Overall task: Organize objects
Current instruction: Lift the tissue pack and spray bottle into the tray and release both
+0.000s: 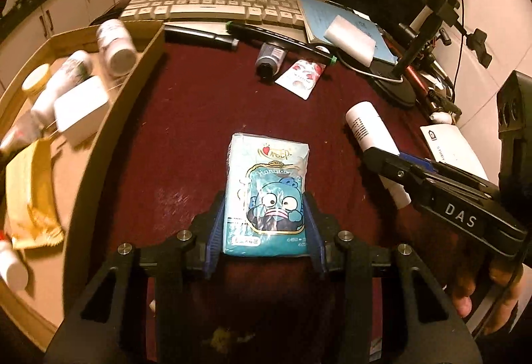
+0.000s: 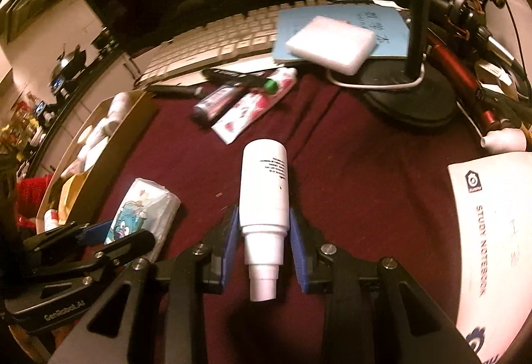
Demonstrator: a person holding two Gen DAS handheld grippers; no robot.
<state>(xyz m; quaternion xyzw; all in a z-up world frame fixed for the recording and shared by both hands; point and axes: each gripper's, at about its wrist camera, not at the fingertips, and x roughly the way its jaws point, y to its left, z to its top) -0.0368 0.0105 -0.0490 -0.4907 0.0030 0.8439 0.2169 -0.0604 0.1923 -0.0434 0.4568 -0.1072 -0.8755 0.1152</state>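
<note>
A: We had the left gripper [image 1: 266, 224] pinching the tissue pack [image 1: 266, 194] and the right gripper [image 2: 264, 231] closing around the white bottle [image 2: 264, 197], both on the red cloth [image 1: 186, 118].

B: Next, we judged, both needed lifting into the cardboard tray [image 1: 133, 71], which held bottles and a white box [image 1: 81, 108].

"das" on right gripper [image 1: 389, 164], "study notebook" on notebook [image 2: 492, 231]
</note>
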